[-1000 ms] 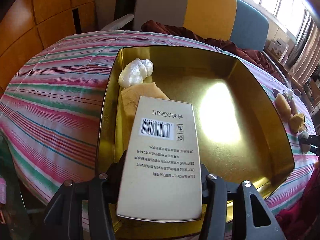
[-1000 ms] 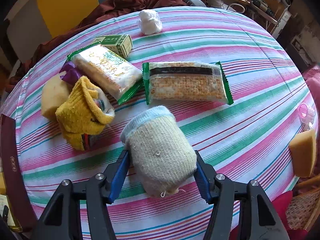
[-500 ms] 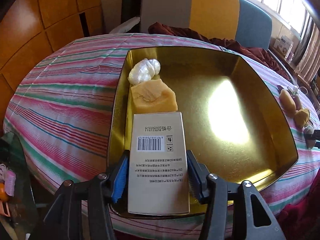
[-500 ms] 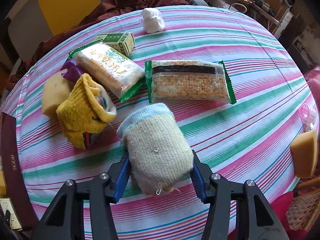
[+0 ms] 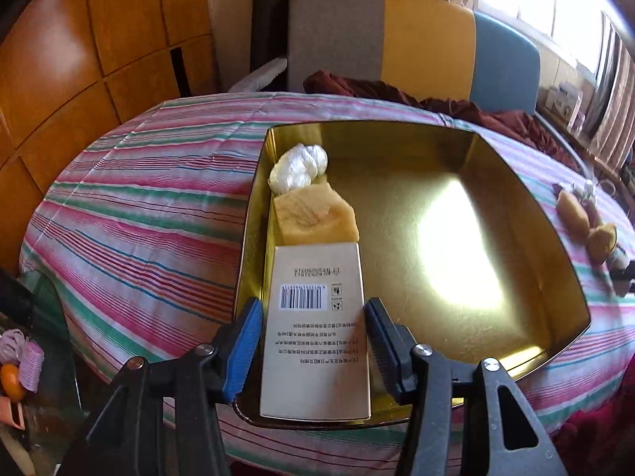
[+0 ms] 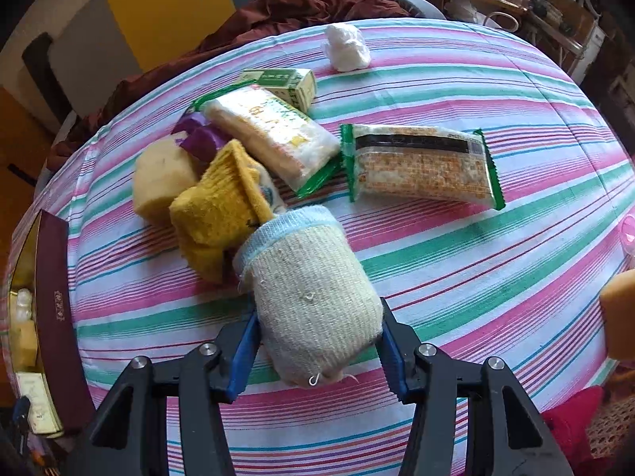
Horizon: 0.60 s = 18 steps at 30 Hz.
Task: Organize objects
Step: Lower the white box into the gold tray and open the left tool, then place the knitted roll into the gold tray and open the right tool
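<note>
A beige printed box [image 5: 317,337] lies flat along the left wall of the gold tin [image 5: 436,198], behind a yellow sponge [image 5: 313,218] and a white wad [image 5: 297,166]. My left gripper [image 5: 313,309] straddles the box's near end; its blue pads stand just off the sides, so it is open. In the right wrist view my right gripper [image 6: 317,317] is shut on a beige knitted sock roll [image 6: 309,285] with a blue cuff. The roll touches a yellow sock [image 6: 222,206] on the striped cloth.
Beyond the roll lie a yellow sponge [image 6: 158,174], a purple wrapper [image 6: 202,135], two snack packs [image 6: 274,135] [image 6: 420,162], a green carton [image 6: 285,81] and a white wad [image 6: 347,47]. The tin's maroon wall [image 6: 51,297] is at the left, another sponge [image 6: 619,317] at the right edge.
The box went from raised in my left gripper to lying in the tin, and that gripper drew back. My right jaws closed onto the sock roll, which shifted against the yellow sock.
</note>
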Each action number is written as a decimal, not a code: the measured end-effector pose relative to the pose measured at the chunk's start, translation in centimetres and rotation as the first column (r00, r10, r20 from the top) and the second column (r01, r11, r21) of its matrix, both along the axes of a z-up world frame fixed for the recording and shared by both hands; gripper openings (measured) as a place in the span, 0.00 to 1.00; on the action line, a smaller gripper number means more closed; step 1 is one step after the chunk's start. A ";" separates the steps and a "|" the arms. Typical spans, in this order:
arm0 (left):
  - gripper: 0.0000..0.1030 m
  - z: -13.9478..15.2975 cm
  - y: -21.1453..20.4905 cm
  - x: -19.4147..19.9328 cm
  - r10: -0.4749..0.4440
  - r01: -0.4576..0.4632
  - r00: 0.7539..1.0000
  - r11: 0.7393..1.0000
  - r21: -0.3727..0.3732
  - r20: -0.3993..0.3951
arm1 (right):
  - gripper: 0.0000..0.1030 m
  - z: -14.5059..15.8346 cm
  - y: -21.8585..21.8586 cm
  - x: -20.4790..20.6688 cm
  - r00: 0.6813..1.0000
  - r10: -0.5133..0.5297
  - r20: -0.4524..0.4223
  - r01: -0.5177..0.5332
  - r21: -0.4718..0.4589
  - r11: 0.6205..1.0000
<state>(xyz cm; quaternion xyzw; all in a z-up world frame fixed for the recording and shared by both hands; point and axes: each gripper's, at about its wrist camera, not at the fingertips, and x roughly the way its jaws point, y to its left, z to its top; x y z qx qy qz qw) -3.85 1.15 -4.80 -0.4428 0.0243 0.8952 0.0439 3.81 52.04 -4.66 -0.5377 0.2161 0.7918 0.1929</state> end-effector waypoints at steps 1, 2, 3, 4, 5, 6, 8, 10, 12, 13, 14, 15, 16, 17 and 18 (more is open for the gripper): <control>0.53 0.1 -0.2 0.0 0.000 0.000 1.000 1.000 0.009 -0.001 | 0.53 0.0 -0.4 -0.1 1.000 0.017 0.006 -0.017 0.004 1.000; 0.53 0.1 -0.3 0.1 -0.004 0.004 1.000 1.000 0.018 0.003 | 0.53 -0.1 -0.9 -0.2 0.999 0.034 0.016 -0.034 0.010 0.999; 0.53 0.1 -0.5 0.0 -0.009 0.009 1.000 1.000 0.027 0.005 | 0.53 -0.1 -1.4 -0.3 0.998 0.054 0.028 -0.055 0.018 0.998; 0.53 0.2 -0.8 0.1 -0.018 0.018 1.000 0.999 0.046 0.007 | 0.53 -0.2 -1.8 -0.5 0.997 0.073 0.037 -0.074 0.023 0.997; 0.53 0.3 -1.0 0.2 -0.027 0.027 1.000 0.998 0.065 0.008 | 0.53 -0.2 -2.3 -0.6 0.994 0.097 0.046 -0.098 0.022 0.995; 0.53 0.4 -1.2 0.3 -0.031 0.030 1.000 0.997 0.072 0.007 | 0.53 -0.3 -2.7 -0.7 0.992 0.115 0.055 -0.116 0.024 0.993; 0.53 0.7 -1.9 0.5 -0.031 0.032 0.999 0.996 0.082 -0.005 | 0.53 0.1 -3.9 -0.5 0.987 0.146 0.064 -0.149 0.045 0.988; 0.53 1.1 -3.0 0.5 -0.017 0.019 1.000 0.994 0.110 -0.016 | 0.53 1.4 -6.2 0.8 0.982 0.184 0.040 -0.186 0.030 0.982; 0.53 1.4 -4.2 0.4 0.016 -0.013 1.000 0.991 0.131 -0.024 | 0.53 2.8 -8.6 1.5 0.972 0.235 0.010 -0.235 0.040 0.971; 0.53 1.6 -4.9 0.3 0.036 -0.032 0.999 0.988 0.148 -0.028 | 0.53 3.5 -9.7 1.8 0.966 0.257 -0.005 -0.256 0.048 0.965; 0.53 1.8 -5.4 0.3 0.054 -0.048 0.998 0.986 0.159 -0.031 | 0.53 4.1 -10.5 2.4 0.961 0.277 -0.021 -0.275 0.051 0.960; 0.53 2.0 -5.9 0.2 0.071 -0.065 0.997 0.984 0.166 -0.033 | 0.53 3.6 -9.9 1.5 0.952 0.301 -0.045 -0.299 0.051 0.953; 0.53 2.2 -6.4 0.2 0.084 -0.077 0.996 0.982 0.174 -0.034 | 0.53 4.9 -10.2 3.2 0.944 0.323 -0.068 -0.320 0.051 0.946; 0.53 2.3 -6.7 0.2 0.091 -0.084 0.995 0.980 0.182 -0.034 | 0.53 4.5 -11.6 0.6 0.933 0.346 -0.095 -0.343 0.050 0.938; 0.53 2.4 -7.0 0.2 0.097 -0.089 0.995 0.977 0.191 -0.034 | 0.53 3.2 -14.5 -2.3 0.919 0.373 -0.127 -0.370 0.046 0.928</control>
